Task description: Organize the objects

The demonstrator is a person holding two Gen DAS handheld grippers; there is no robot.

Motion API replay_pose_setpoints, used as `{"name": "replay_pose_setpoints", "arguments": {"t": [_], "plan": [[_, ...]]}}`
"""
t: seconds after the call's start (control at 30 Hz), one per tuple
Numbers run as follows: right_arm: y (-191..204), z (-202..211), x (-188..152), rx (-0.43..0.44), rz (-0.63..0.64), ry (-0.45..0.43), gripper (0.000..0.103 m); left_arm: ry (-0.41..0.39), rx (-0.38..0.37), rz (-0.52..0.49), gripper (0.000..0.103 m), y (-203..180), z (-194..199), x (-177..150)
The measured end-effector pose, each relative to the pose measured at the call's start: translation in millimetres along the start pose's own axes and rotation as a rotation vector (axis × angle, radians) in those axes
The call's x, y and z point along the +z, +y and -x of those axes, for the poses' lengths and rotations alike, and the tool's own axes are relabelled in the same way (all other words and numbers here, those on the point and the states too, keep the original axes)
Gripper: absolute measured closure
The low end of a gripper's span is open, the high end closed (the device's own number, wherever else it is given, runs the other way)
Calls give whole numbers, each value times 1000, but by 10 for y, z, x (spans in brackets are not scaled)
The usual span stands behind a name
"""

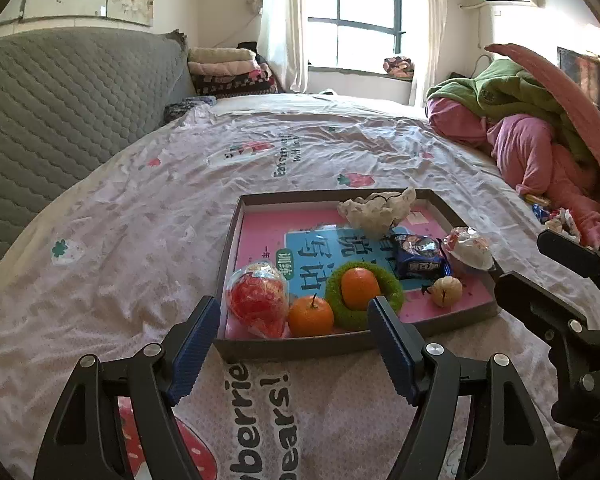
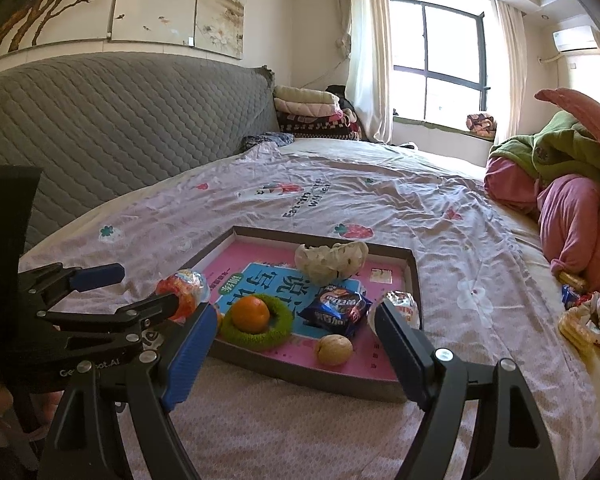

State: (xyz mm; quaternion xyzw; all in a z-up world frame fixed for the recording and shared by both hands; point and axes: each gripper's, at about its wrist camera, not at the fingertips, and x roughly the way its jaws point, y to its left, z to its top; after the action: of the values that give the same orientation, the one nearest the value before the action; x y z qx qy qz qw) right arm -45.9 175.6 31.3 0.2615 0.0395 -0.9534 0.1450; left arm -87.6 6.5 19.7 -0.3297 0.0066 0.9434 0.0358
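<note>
A shallow cardboard tray (image 1: pixel 292 346) (image 2: pixel 300 376) with a pink bottom lies on the bedsheet. In it are a red wrapped snack (image 1: pixel 258 304), a loose orange (image 1: pixel 311 316), a green ring (image 1: pixel 392 292) (image 2: pixel 276 332) with a second orange (image 2: pixel 252 314) inside, a blue snack packet (image 1: pixel 420 258) (image 2: pixel 336 306), a walnut (image 1: pixel 446 291) (image 2: pixel 334 350) and a crumpled white piece (image 1: pixel 376 208). A white-and-red wrapped snack (image 2: pixel 404 306) rests at the tray's right rim. My left gripper (image 1: pixel 294 312) hovers open at the tray's near edge. The right gripper (image 2: pixel 296 314) stands open beside it, holding nothing.
Loose snack packets (image 2: pixel 580 316) (image 1: pixel 552 212) lie on the sheet to the right of the tray, below a heap of pink and green bedding (image 1: pixel 532 136). A grey quilted headboard (image 1: pixel 60 112) runs along the left. Folded blankets (image 2: pixel 312 114) are stacked at the far end.
</note>
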Motion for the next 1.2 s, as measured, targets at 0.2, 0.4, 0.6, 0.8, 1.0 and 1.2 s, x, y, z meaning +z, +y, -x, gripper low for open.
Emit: {"name": "replay_pose_setpoints", "arguments": {"t": [0.2,0.4,0.6,0.8,1.0,1.2], "plan": [[16,21,-42,-5,-12,5,22,8,16,15,26,57,-6,-54],[40,23,-86,8,-23,17,22,23,28,10,26,80,-24,-122],[37,28,-124,8,-33,23,22,35,12,19,26,101,-4,-152],[18,28,-161,1,-44,30,22,45,5,19,26,88,7,-183],[14,31,-214,-3,-51,38,22,56,4,10,26,73,12,-234],[29,38,-265,-2,-52,46,22,63,7,8,26,67,14,-298]]}}
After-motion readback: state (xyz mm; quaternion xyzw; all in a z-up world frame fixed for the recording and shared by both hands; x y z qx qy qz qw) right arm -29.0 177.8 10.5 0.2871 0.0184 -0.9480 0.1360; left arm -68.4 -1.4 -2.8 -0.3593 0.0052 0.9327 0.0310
